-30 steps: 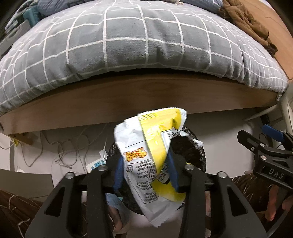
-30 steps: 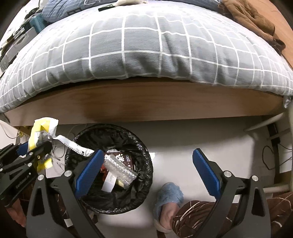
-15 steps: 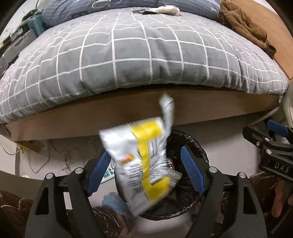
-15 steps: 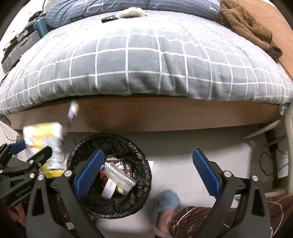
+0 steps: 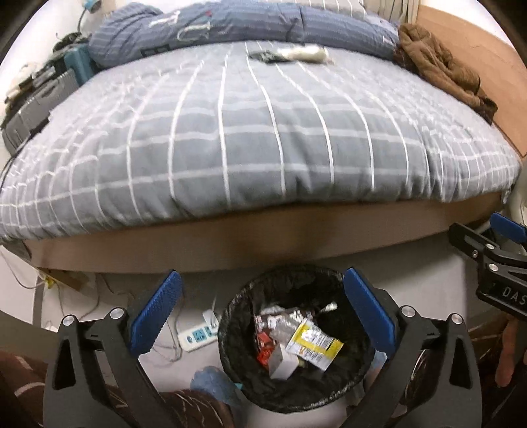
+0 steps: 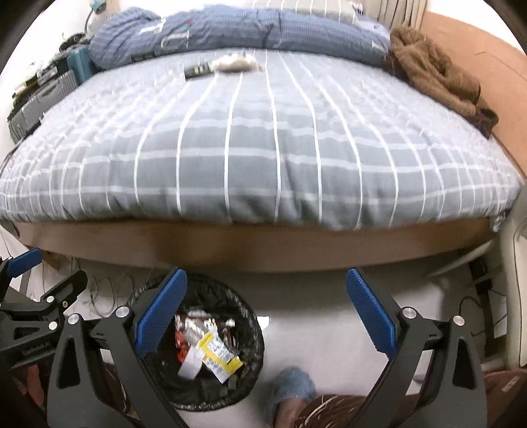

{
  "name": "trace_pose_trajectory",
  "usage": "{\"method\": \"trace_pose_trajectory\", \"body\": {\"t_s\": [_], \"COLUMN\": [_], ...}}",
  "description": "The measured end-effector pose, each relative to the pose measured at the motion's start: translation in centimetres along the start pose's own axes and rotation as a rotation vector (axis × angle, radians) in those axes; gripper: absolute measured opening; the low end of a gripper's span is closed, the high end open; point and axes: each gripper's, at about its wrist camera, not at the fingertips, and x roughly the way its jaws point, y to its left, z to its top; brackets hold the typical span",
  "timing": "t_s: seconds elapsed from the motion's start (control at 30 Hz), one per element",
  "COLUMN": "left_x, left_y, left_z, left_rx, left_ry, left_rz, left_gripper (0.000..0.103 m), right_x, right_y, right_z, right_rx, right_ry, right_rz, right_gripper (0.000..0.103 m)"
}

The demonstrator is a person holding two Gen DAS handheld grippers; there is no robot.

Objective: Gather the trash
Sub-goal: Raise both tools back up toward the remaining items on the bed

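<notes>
A round bin with a black liner (image 5: 230, 355) (image 6: 253, 362) stands on the floor in front of the bed. The yellow and white snack wrapper (image 5: 313, 344) (image 6: 219, 357) lies inside it on top of other trash. My left gripper (image 5: 263, 309) is open and empty above the bin. My right gripper (image 6: 266, 306) is open and empty, to the right of the bin. A crumpled white wad (image 5: 306, 54) (image 6: 235, 63) and a dark flat item (image 5: 265, 56) (image 6: 197, 70) lie on the far part of the bed.
The bed has a grey checked duvet (image 5: 250, 131), a blue striped blanket (image 5: 230, 29) and brown clothing (image 5: 441, 66). A power strip (image 5: 197, 335) and cables lie left of the bin. A blue slipper (image 6: 293, 388) is on the floor by my leg.
My left gripper opened and the snack wrapper dropped into the bin. Both grippers have lifted, so more of the bed top shows.
</notes>
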Motion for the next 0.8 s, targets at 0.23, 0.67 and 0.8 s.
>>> {"method": "trace_pose_trajectory", "body": {"t_s": [0.23, 0.67, 0.8], "left_x": [-2.3, -1.6, -0.6], "left_y": [1.8, 3.6, 3.7], "left_z": [3.5, 11.7, 14.3], "left_rx": [-0.053, -0.076, -0.071], "left_ry": [-0.066, -0.158, -0.178], "left_rz": [0.006, 0.006, 0.023], "left_gripper": [0.097, 0.097, 0.097], "right_x": [-2.2, -1.1, 0.2], "right_y": [0.9, 1.0, 1.5], "right_z": [3.7, 12.2, 14.8], "right_rx": [-0.014, -0.018, -0.014], "right_ry": [-0.114, -0.216, -0.219], "right_rz": [0.000, 0.025, 0.039], "right_gripper": [0.095, 0.095, 0.095]}}
